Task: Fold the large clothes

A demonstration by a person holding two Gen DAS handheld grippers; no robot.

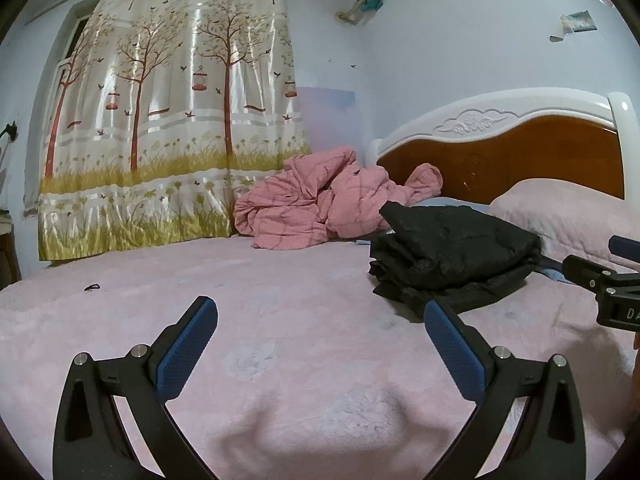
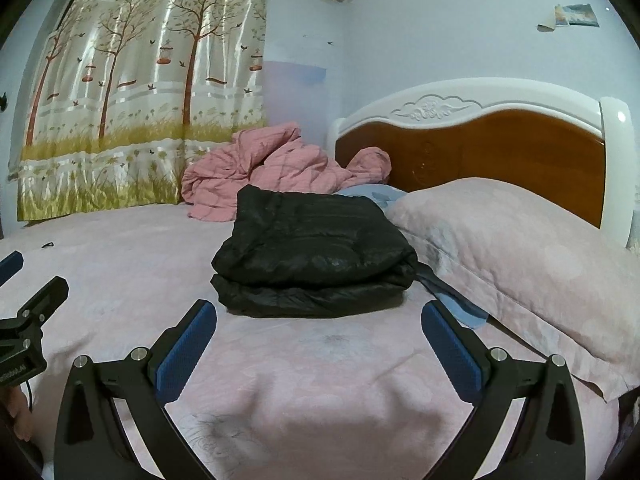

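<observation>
A: Blue-padded fingers first. Left gripper (image 1: 320, 344) has its jaws spread wide over bare pink bedspread (image 1: 280, 280), nothing between them. Right gripper (image 2: 320, 344) looks the same: wide, holding nothing, low over the sheet.

B: And the garment?

A: Black jacket (image 2: 312, 248) lies on the bed just beyond the right gripper, folded into a compact stack of at least 2 layers, edges roughly squared. Its right side sits just beside the pink pillow (image 2: 520, 248), with a strip of blue cloth (image 2: 460, 308) poking out between them. From the left wrist view it is off to the right and farther out.

B: Why are both tools clear of it?

A: My reading: the fold looks finished, so the jaws are let go and kept apart from the stack so nothing snags and pulls a layer loose.

B: Anything left to fold?

A: Pink quilt (image 1: 320, 200) lies crumpled at the far side, against the headboard (image 1: 520, 160) and tree-print curtain (image 1: 168, 120). Possibly next; cannot say.
</observation>
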